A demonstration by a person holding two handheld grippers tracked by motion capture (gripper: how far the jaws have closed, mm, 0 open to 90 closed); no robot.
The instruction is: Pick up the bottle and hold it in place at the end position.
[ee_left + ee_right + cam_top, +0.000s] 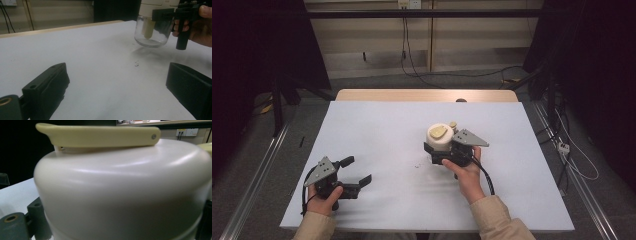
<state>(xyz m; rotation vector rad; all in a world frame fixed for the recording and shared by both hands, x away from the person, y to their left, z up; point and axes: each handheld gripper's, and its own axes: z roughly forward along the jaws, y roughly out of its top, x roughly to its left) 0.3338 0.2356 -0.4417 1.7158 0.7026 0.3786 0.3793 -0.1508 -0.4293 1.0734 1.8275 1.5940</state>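
A clear glass jar [439, 139] with a cream lid [120, 195] and a pale yellow flip lever [100, 136] sits in my right gripper [441, 150], which is shut on it just below the lid. In the left gripper view the jar [151, 37] hangs slightly above the white table cover, tilted, with a shadow under it and a cream tube inside. The right gripper's black jaw [162, 15] crosses the jar's neck. My left gripper [358, 170] rests low at the table's front left, open with nothing between its fingers [47, 87].
A small speck of debris [136, 64] lies on the white cover [387, 130] left of the jar. The wooden table edge [427, 95] runs along the far side. Cables and a power strip [563, 147] lie on the floor to the right.
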